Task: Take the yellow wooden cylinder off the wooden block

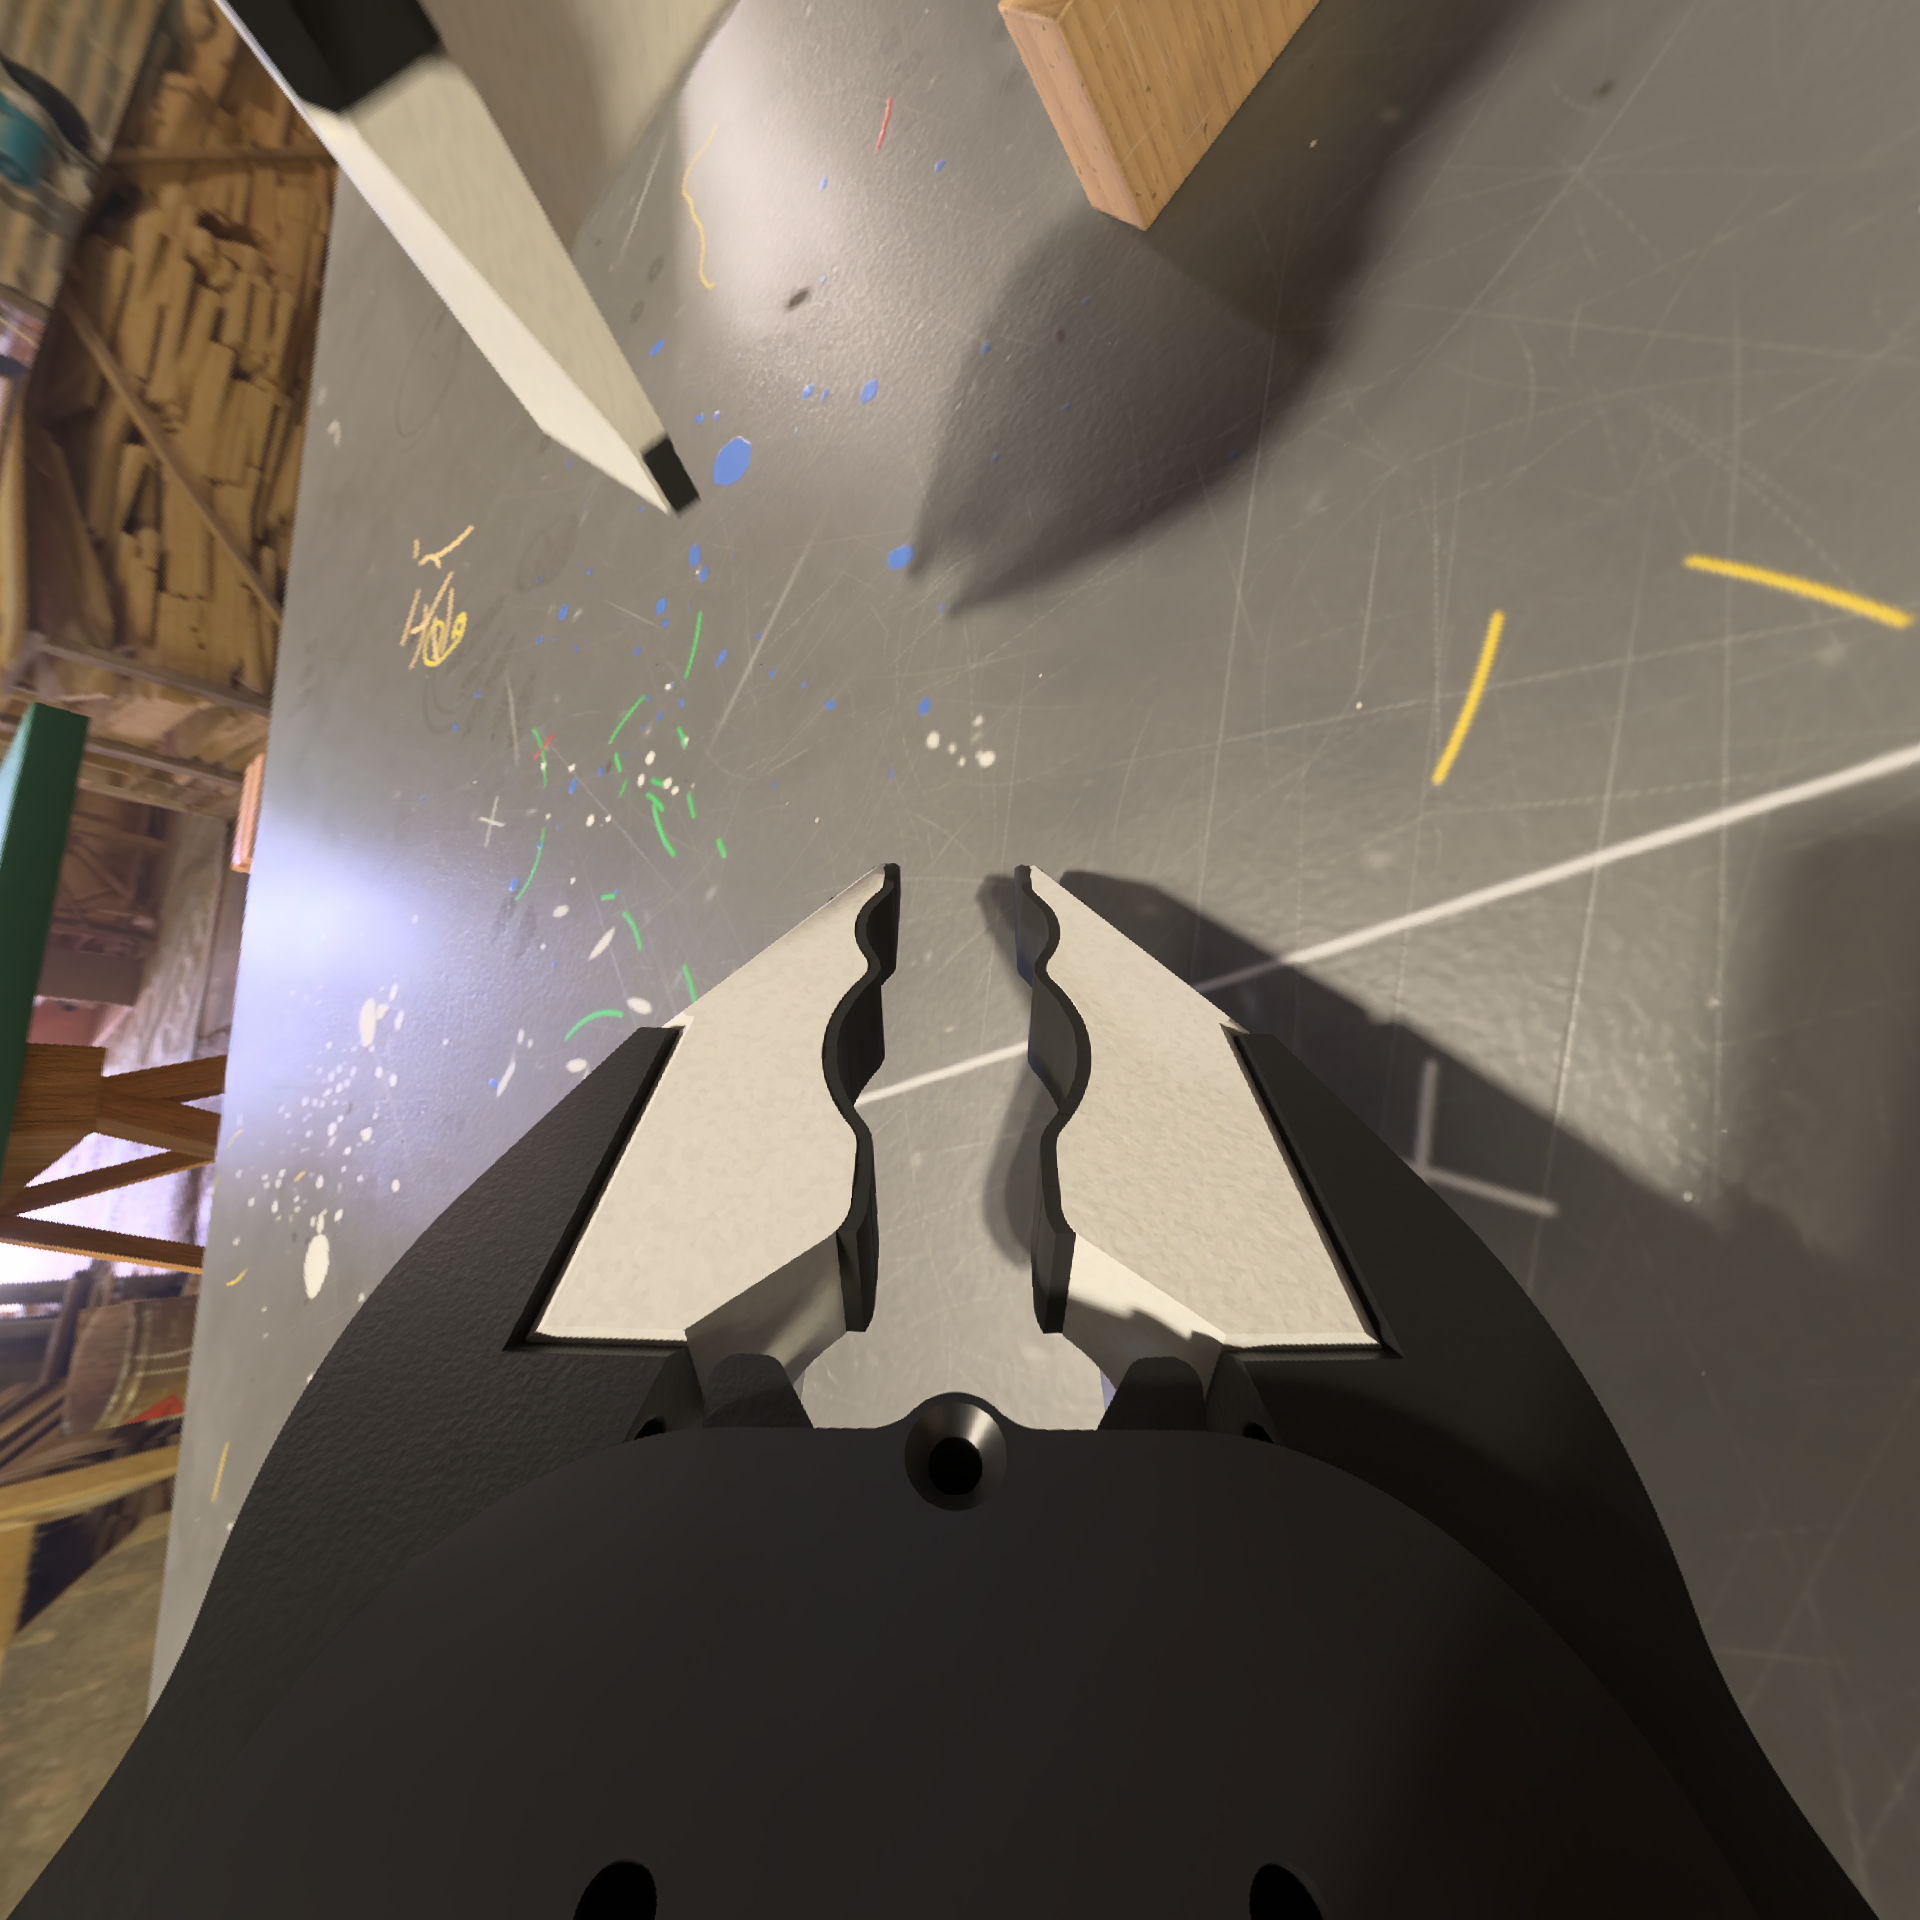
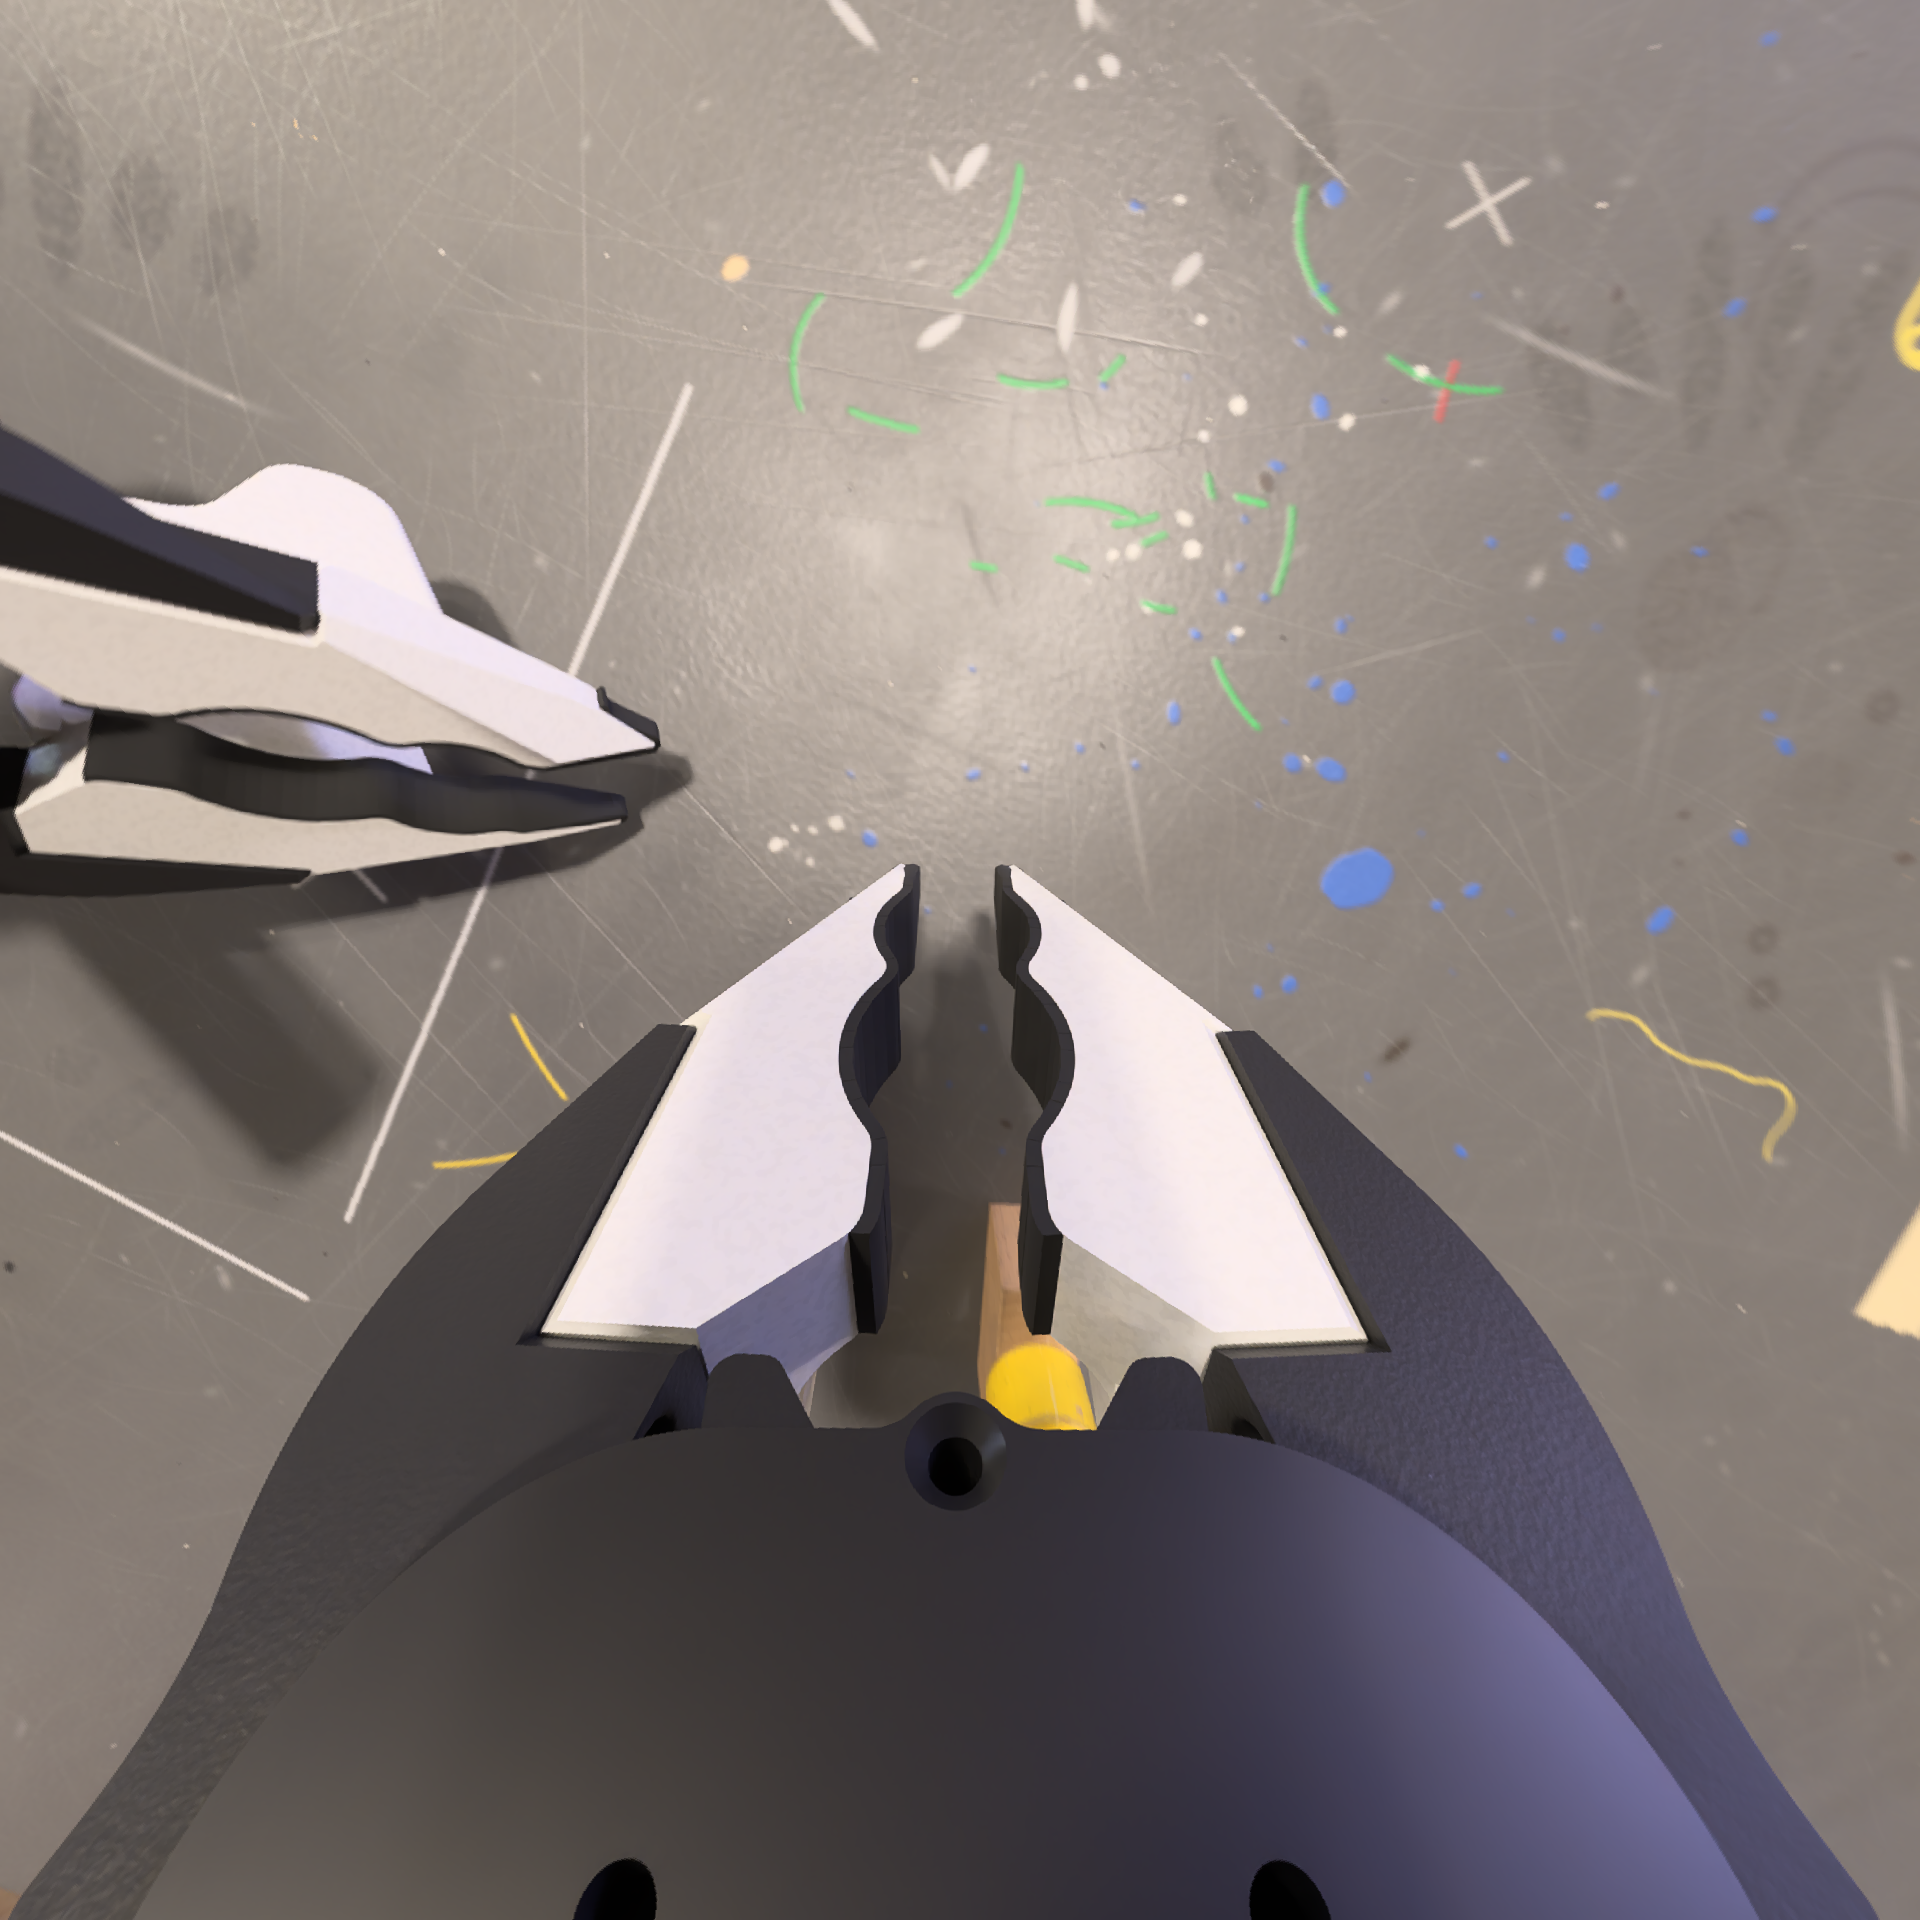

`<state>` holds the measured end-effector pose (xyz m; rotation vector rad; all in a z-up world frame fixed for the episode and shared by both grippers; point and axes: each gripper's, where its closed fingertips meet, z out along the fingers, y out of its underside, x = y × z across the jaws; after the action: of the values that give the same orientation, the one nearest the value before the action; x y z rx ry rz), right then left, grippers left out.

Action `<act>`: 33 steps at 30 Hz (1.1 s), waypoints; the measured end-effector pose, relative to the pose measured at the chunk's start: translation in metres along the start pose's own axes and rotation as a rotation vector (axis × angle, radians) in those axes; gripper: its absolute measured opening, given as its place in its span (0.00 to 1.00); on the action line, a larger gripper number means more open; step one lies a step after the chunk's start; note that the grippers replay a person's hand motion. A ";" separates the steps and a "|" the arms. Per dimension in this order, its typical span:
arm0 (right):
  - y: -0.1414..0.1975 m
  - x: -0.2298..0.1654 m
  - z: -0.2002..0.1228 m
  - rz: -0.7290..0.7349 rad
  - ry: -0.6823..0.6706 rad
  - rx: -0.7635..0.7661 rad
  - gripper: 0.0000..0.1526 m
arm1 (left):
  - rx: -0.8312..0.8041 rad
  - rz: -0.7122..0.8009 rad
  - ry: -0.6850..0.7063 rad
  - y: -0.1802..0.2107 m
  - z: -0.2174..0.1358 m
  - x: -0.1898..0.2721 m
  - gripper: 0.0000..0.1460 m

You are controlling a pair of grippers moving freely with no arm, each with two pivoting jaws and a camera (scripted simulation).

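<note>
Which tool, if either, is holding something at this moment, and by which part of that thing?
Neither. The left tool and right tool both stand open with nothing between their fingers; the yellow cylinder sits on the wooden block, untouched.

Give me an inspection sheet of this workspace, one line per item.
Surface: grey table, scratched, spattered with blue, green, white and yellow paint marks.
Job's things: wooden block at the top of the left wrist view; yellow wooden cylinder glimpsed low between the right gripper's fingers, wood showing beside it; contact cannot be told.
Clutter: a pale tan piece at the right edge, kind unclear.
Grippers: left gripper open, empty; right gripper open, gripping nothing.
Cables: nothing seen.
Surroundings: green panel and wooden trestle beyond the table edge.
</note>
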<state>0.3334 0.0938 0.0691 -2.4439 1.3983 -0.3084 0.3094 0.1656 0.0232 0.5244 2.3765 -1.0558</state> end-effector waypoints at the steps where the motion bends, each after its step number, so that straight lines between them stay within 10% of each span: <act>1: 0.003 0.002 -0.006 -0.001 0.016 0.010 0.10 | -0.006 -0.008 0.012 -0.001 0.002 0.000 0.15; 11: 0.091 0.029 -0.101 0.107 0.075 0.067 0.25 | 0.102 -0.056 0.052 -0.015 -0.006 0.004 0.20; 33: 0.129 0.022 -0.038 0.057 0.028 -0.097 0.18 | 0.144 -0.088 0.032 -0.003 -0.029 0.001 0.20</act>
<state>0.2284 0.0074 0.0577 -2.4799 1.5252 -0.2692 0.2995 0.1860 0.0408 0.4937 2.3822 -1.2733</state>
